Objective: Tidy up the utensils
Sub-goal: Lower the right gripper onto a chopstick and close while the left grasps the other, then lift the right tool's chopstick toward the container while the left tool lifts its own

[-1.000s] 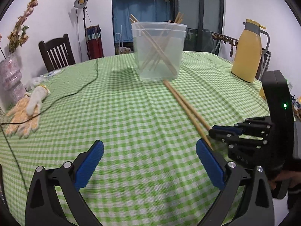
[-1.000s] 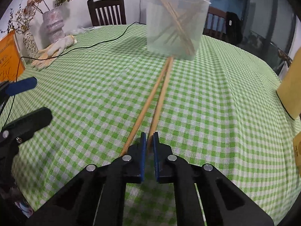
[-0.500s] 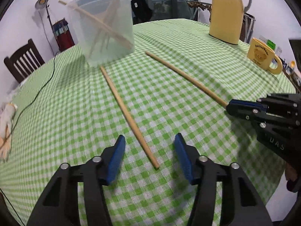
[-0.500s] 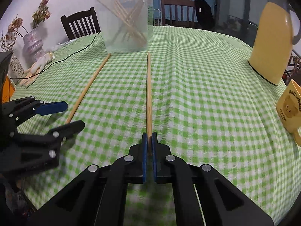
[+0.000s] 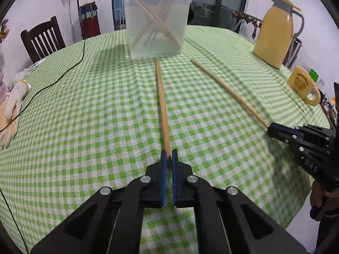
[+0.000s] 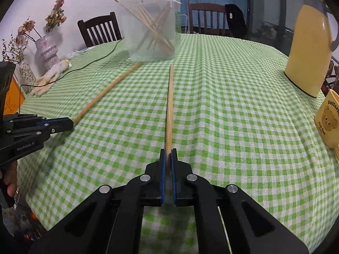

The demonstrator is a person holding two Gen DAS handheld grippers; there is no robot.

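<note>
Two long wooden chopsticks lie over the green checked tablecloth. My left gripper [image 5: 168,155] is shut on the near end of one chopstick [image 5: 162,101], whose far tip reaches the clear plastic tub [image 5: 156,19] holding several chopsticks. My right gripper [image 6: 168,155] is shut on the near end of the other chopstick [image 6: 169,105], which points toward the tub [image 6: 152,27]. The right gripper and its chopstick [image 5: 228,91] show at the right of the left wrist view. The left gripper [image 6: 63,123] and its chopstick [image 6: 106,91] show at the left of the right wrist view.
A yellow thermos jug [image 5: 275,33] and a yellow bear mug [image 5: 303,84] stand at the right. A black cable [image 5: 59,78] and work gloves [image 5: 12,105] lie at the left. Vases [image 6: 46,48] and wooden chairs [image 6: 99,29] stand beyond the table edge.
My left gripper has closed from open onto the near end of the left chopstick. My right gripper has stayed shut on its chopstick, which it pulled apart from the other one.
</note>
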